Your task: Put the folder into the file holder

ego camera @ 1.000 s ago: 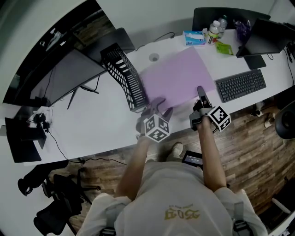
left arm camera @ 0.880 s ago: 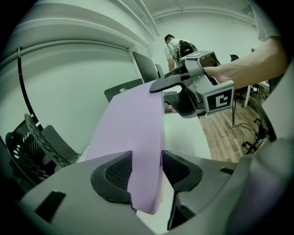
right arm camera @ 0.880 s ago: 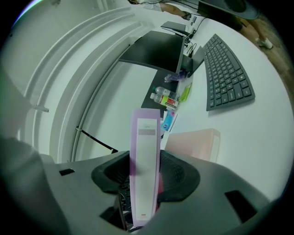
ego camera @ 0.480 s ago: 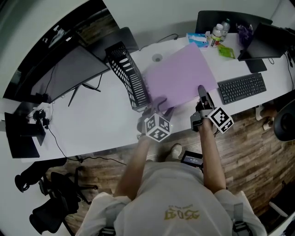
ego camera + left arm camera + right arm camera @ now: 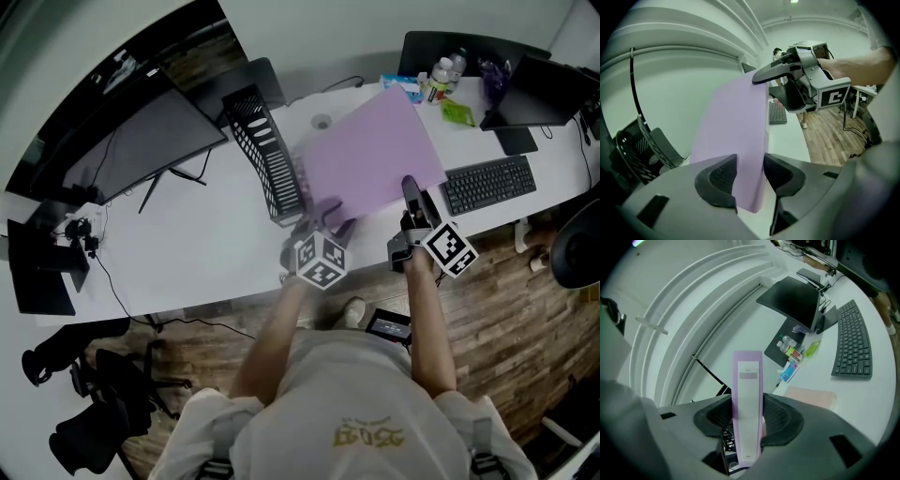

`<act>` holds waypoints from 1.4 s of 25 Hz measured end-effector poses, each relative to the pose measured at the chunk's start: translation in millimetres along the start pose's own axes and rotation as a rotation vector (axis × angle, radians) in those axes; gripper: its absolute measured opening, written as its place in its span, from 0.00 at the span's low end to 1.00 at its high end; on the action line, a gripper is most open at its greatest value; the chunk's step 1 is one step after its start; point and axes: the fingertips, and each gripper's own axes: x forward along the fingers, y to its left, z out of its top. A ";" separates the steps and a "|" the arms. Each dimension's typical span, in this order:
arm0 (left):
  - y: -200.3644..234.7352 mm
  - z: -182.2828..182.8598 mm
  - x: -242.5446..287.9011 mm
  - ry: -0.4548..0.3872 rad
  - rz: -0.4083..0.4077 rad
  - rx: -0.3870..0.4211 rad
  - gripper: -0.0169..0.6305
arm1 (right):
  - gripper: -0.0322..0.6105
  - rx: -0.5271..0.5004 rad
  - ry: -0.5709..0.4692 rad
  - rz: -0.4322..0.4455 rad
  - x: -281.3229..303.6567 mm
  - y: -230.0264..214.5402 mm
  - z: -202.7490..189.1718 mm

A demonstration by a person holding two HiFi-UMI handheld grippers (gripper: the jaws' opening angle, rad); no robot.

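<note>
Your right gripper's (image 5: 749, 414) jaws pinch the purple folder's (image 5: 375, 150) spine; your left gripper's (image 5: 749, 172) jaws, just closing, clamp its near corner beside the file holder (image 5: 267, 155).

We hold both forearms (image 5: 270, 349) stretched out ahead of us, one tool in each hand. Our left hand-held gripper (image 5: 326, 221) tilts downward. Its jaws have just been closing and pinch the near corner of the folder (image 5: 375, 150). Our right hand-held gripper (image 5: 411, 189) points about level, its pads clamped on the folder's edge.
</note>
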 end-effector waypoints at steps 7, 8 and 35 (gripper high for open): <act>1.4 10.2 -10.7 -0.038 0.009 -0.024 0.32 | 0.36 -0.113 0.000 0.045 -5.6 33.7 7.8; 1.7 11.3 -12.7 -0.043 0.011 -0.024 0.32 | 0.36 -0.119 -0.001 0.048 -6.6 37.0 8.3; -1.3 18.4 -103.9 -0.227 -0.077 -0.017 0.31 | 0.36 -0.345 -0.116 0.005 -72.7 160.7 -16.2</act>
